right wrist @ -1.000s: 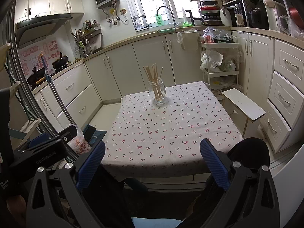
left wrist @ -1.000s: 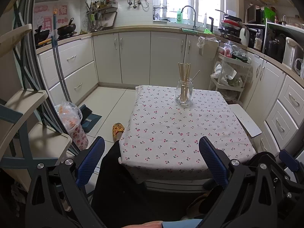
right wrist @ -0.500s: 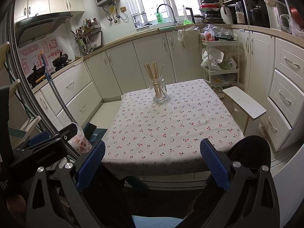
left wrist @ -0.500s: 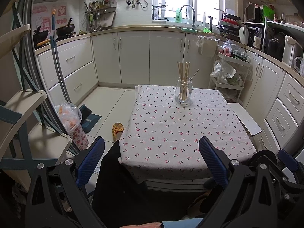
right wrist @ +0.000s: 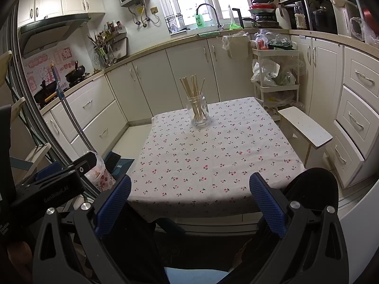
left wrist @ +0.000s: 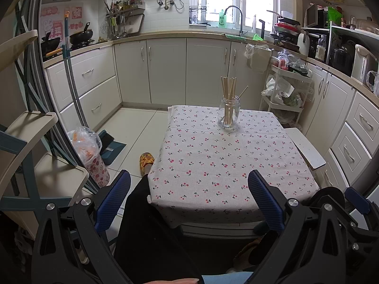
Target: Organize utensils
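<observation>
A clear glass jar (left wrist: 228,114) (right wrist: 198,113) holding several wooden chopsticks (left wrist: 229,90) (right wrist: 193,87) stands upright near the far edge of a table with a cherry-print cloth (left wrist: 225,165) (right wrist: 213,156). My left gripper (left wrist: 189,200) hangs open well short of the table's near edge, nothing between its blue pads (left wrist: 113,198). My right gripper (right wrist: 189,203) is likewise open and empty, held back from the near edge. The left gripper's body shows at the left of the right wrist view. The person's dark-clothed legs lie below both grippers.
A white stool (left wrist: 305,146) (right wrist: 305,127) stands at the table's right side, a loaded white cart (left wrist: 284,90) behind it. Left of the table on the floor are a patterned bin with a bag (left wrist: 91,156), a dustpan (left wrist: 111,146) and a slipper (left wrist: 146,159). Cabinets ring the room.
Both views have risen and tilted slightly, so the jar sits a little lower in frame. Both grippers stay open and empty; nothing on the table moved.
</observation>
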A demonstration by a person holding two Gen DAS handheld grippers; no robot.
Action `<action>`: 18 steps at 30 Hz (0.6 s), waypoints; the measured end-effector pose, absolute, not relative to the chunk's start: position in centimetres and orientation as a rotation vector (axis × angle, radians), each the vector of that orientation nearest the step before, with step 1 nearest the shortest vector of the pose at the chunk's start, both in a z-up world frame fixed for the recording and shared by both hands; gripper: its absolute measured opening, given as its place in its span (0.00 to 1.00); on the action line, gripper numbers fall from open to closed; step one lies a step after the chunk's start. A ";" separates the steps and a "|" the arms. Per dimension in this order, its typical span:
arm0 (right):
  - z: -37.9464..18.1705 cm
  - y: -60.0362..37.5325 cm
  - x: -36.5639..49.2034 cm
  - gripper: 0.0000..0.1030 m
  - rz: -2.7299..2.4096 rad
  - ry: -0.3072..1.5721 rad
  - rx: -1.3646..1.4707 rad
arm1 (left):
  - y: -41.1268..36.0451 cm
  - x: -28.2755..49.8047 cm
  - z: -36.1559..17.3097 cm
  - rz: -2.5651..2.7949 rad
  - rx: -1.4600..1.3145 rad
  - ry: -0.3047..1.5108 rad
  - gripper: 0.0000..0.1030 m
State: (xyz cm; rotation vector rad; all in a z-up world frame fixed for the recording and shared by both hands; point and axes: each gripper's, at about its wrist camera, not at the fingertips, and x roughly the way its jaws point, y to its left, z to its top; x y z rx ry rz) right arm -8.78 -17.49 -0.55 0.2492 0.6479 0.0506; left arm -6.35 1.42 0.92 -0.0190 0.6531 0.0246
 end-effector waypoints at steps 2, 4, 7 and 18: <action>-0.5 -17.5 -8.7 0.93 0.050 0.648 0.249 | 1.5 -6.3 0.9 0.025 -0.020 0.654 0.93; -0.5 -17.5 -8.7 0.93 0.050 0.649 0.249 | 1.5 -6.3 1.0 0.024 -0.020 0.654 0.93; -0.8 -17.2 -8.9 0.93 0.051 0.652 0.249 | 1.5 -6.3 1.0 0.024 -0.020 0.654 0.93; -1.5 -16.7 -9.2 0.93 0.056 0.658 0.248 | 2.2 -6.2 -0.4 0.017 -0.080 0.692 0.93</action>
